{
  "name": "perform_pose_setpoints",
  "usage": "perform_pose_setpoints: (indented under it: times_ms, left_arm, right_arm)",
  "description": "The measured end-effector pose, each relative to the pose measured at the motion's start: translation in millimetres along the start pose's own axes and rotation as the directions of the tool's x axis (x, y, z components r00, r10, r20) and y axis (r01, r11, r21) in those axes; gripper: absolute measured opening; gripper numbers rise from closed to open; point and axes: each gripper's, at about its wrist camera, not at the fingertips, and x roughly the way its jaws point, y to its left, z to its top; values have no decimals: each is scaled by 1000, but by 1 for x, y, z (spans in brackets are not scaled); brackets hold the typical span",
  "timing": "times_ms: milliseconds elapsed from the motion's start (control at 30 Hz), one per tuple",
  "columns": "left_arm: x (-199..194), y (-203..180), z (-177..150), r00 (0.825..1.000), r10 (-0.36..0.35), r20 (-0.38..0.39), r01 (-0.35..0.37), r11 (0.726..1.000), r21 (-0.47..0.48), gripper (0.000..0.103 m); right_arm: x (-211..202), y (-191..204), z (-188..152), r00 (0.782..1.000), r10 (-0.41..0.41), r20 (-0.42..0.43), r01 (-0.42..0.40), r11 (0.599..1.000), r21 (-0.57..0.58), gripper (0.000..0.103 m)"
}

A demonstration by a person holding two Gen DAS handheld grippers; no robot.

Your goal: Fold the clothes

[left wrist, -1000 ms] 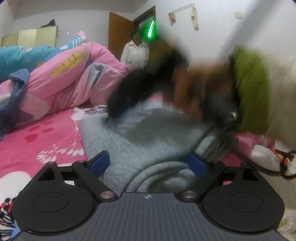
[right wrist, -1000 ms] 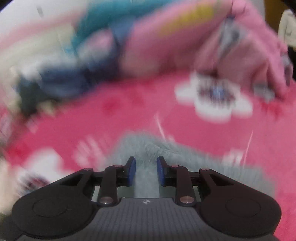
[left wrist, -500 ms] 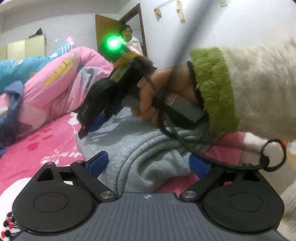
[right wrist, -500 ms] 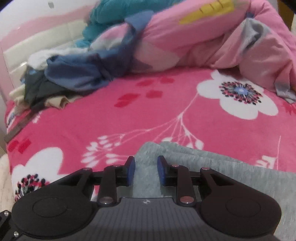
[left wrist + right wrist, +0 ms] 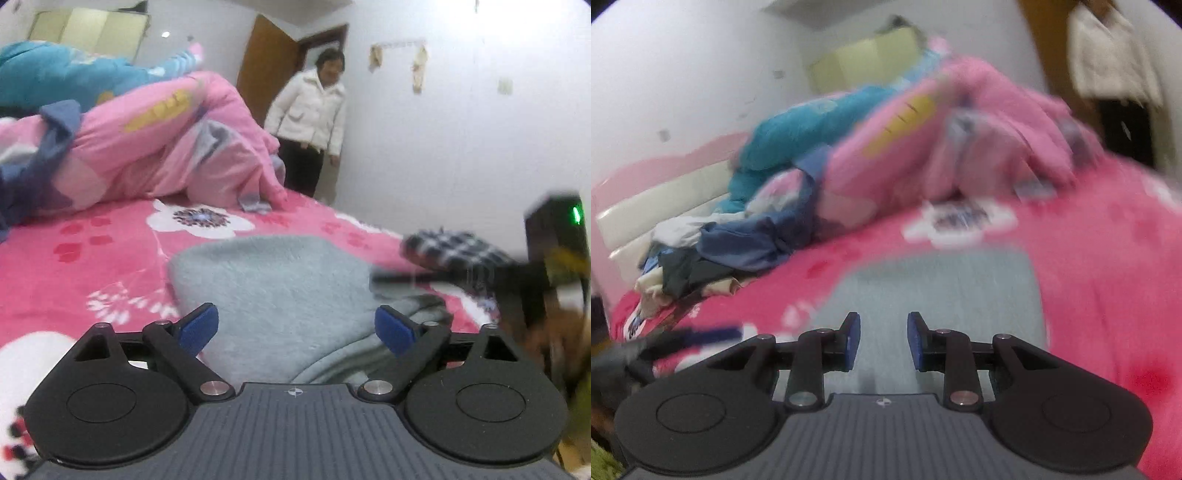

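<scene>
My left gripper [image 5: 296,328]: spread wide, closing slightly, nothing pinched
My right gripper [image 5: 882,341]: narrow gap, closing, empty
Grey garment [image 5: 273,284]: folded flat on the pink bedspread [image 5: 92,254]
Behind: pink quilt [image 5: 166,147]; bystander [image 5: 312,122] by the door

Right gripper [image 5: 461,254] is motion-blurred, cut off at the frame edge.

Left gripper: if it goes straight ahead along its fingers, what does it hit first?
Most likely the grey fleece garment lying on the pink floral bedspread. The left gripper points slightly down at it, fingers spread wide with nothing between them. Depth is unclear, but nothing else shows in that line.
</scene>
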Motion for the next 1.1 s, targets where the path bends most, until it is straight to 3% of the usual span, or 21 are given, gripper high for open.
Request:
perform_pose_setpoints:
  times_ms: [100,200,300,400,500,567,800,933,1033,1100]
  left_arm:
    - [28,-20,-19,993,54,-109,-37,987,156,87]
    - [25,-36,-26,991,97,-88,-71,962,265,87]
    - [21,-33,-23,991,96,-91,-74,972,223,87]
    - [20,-36,-24,990,109,-94,-87,973,212,87]
    - [19,-42,-24,986,130,-102,-102,965,242,87]
    - [17,-42,-22,985,138,-108,-110,966,233,87]
    - [8,-44,-15,977,182,-108,-161,970,184,87]
    - [-5,-45,-5,974,220,-61,-206,962,179,87]
    - [-12,-42,6,974,225,3,-223,965,141,87]
    - [-9,-38,12,977,214,14,-214,970,116,88]
  right_arm:
    - [-8,-2,-24,996,-44,79,39,997,71,25]
    - [-25,2,-13,984,-101,147,94,994,54,27]
    - [-39,-6,-7,967,-145,210,140,989,40,27]
    - [-24,-29,-24,962,-244,125,236,969,71,28]
    - [-25,-49,-45,959,-218,180,177,960,218,29]
    - [-26,-52,-49,955,-218,202,163,952,257,29]
    - [-27,-43,-45,944,-245,220,197,955,220,30]
    - [-54,-27,-38,907,-259,331,213,962,169,30]
    - [-68,-14,-31,897,-207,391,174,978,119,30]
    - [-65,-3,-30,906,-175,385,174,984,38,30]
